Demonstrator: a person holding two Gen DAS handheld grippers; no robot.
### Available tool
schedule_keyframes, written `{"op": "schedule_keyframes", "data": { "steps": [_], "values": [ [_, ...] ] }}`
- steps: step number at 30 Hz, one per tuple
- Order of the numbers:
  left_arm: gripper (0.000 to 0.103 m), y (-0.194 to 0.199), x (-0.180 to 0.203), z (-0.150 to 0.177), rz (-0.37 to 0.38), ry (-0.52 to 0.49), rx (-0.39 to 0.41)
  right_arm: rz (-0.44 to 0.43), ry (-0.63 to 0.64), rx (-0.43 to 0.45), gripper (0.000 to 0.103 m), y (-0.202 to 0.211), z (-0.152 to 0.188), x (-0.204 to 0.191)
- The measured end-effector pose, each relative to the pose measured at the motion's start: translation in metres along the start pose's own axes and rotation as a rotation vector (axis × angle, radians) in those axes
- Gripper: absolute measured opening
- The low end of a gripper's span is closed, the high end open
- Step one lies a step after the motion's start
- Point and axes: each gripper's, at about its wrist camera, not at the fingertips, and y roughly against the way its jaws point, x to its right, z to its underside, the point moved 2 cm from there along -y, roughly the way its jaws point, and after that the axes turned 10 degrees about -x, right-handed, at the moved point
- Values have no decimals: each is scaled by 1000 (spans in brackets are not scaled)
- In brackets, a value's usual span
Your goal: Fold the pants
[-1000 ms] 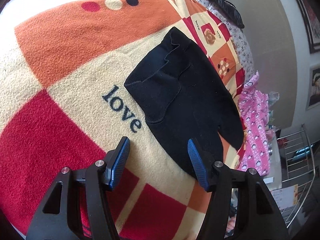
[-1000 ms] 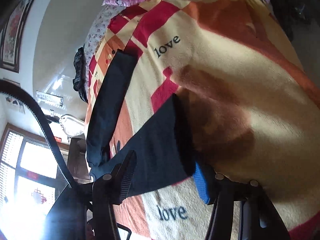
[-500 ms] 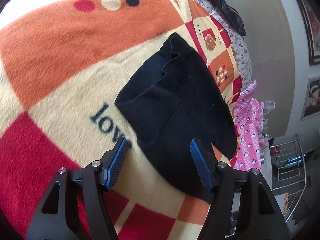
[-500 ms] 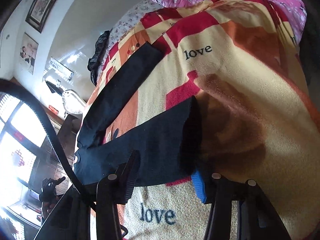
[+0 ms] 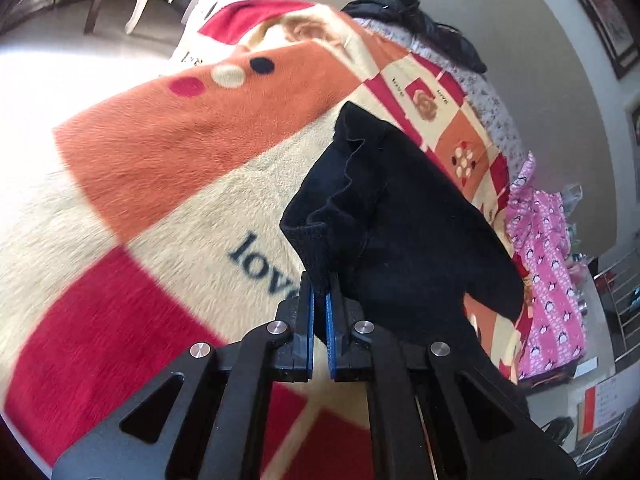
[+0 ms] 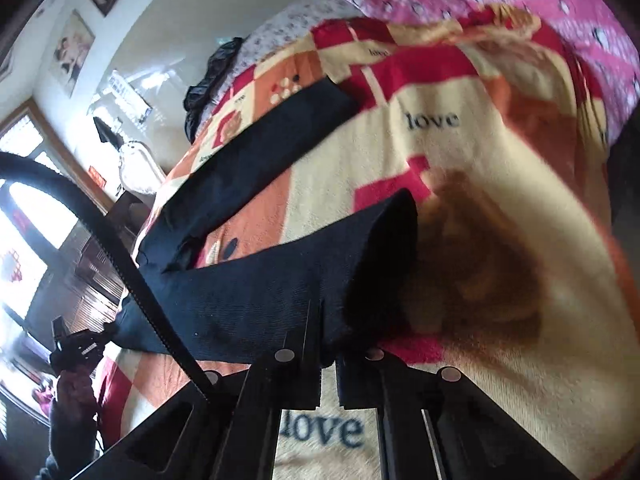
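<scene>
stage: early, first fold starting | pants [image 5: 404, 232]: dark, spread on blanket [image 5: 168, 184] over bed, both legs apart | left tool [image 5: 319, 300]: just clamped on waistband corner | right tool [image 6: 321, 320]: just clamped on leg hem | left: fold legs together, then halve lengthwise

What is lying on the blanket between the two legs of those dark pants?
Nothing: only bare blanket shows between the two legs of the pants, orange and cream patches with a dark dot. The right wrist view shows this.
</scene>
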Motion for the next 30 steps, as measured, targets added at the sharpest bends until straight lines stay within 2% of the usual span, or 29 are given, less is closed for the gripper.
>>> {"op": "schedule_keyframes", "data": {
  "steps": [4, 9, 12, 14, 15, 16, 17, 18, 20, 21, 22, 24, 25, 26, 27, 28, 29, 30],
  "values": [
    [3, 33, -9, 23, -13, -25, 42, 9, 34, -23, 4, 21, 13, -16],
    [3, 69, -56, 40, 10, 84, 32, -84, -1, -83, 4, 43, 43, -27],
    [3, 71, -64, 40, -13, 81, 6, -138, -38, -114, 4, 43, 54, -26],
    [4, 64, -63, 41, -35, 63, -26, -115, -48, -130, 4, 35, 57, -21],
    [5, 61, -60, 41, -72, 33, -25, -114, -67, -153, 4, 29, 56, -15],
    [8, 61, -57, 43, -113, -1, -10, -69, -87, -171, 4, 24, 56, -8],
    [10, 64, -52, 43, -166, -35, 26, 33, -155, -171, 5, 22, 55, 9],
    [12, 67, -53, 44, -189, -48, 54, 66, -218, -163, 5, 25, 54, 22],
    [15, 75, -56, 43, -223, -50, 105, 165, -349, -108, 6, 40, 50, 46],
    [15, 78, -60, 41, -238, -35, 128, 217, -379, -68, 8, 49, 42, 54],
    [15, 81, -63, 39, -258, -19, 152, 221, -374, -40, 8, 54, 33, 55],
    [15, 89, -64, 34, -289, 7, 208, 137, -306, -6, 12, 51, 4, 44],
    [15, 92, -60, 33, -278, 5, 235, 42, -277, 2, 14, 43, -13, 35],
    [15, 94, -54, 33, -264, -11, 250, -16, -264, 2, 24, 37, -22, 31],
    [15, 96, -45, 34, -249, -35, 267, -103, -240, -13, 43, 22, -40, 24],
    [15, 98, -34, 37, -235, -67, 289, -152, -225, -24, 51, 6, -57, 17],
    [15, 102, -20, 42, -216, -116, 326, -168, -215, -27, 54, -4, -66, 11],
    [20, 104, -7, 46, -195, -155, 346, -196, -179, -41, 54, -22, -82, 5]
  ]
}}
